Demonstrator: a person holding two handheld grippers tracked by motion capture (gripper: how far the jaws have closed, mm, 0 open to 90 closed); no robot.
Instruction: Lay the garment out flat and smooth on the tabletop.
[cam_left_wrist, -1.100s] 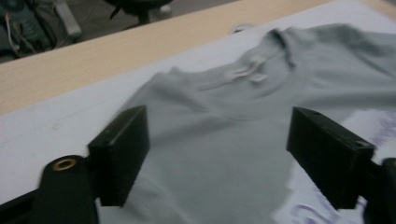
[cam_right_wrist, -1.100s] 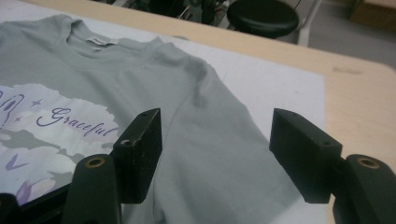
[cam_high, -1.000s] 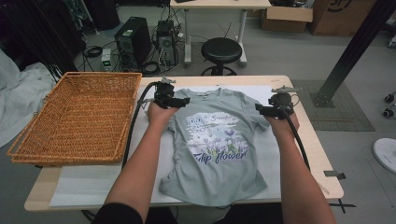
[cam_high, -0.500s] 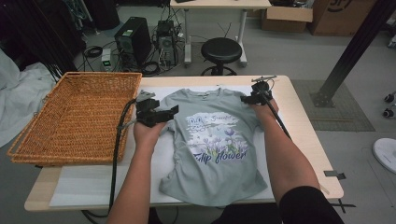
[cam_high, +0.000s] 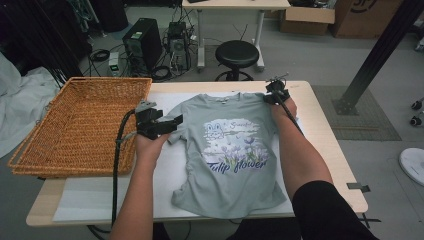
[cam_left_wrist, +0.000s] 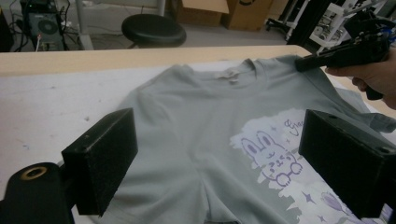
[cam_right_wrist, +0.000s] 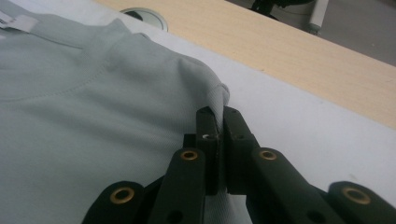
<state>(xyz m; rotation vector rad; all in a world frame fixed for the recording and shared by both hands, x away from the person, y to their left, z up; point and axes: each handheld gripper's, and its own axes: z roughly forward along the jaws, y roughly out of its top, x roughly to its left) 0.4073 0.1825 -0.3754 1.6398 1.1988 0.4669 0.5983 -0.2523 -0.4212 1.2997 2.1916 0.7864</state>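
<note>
High view: the grey T-shirt (cam_high: 227, 150) lies flat on the bench (cam_high: 320, 125), right of the wicker basket (cam_high: 80, 125). Right claw (cam_right_wrist: 218, 116) has just closed, pinching the shirt's shoulder; left claw (cam_high: 172, 122) stands apart over its sleeve.

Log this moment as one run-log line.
right gripper: just closed, shut on T-shirt shoulder | left gripper: open above other sleeve | T-shirt: flat on table | basket: left
</note>
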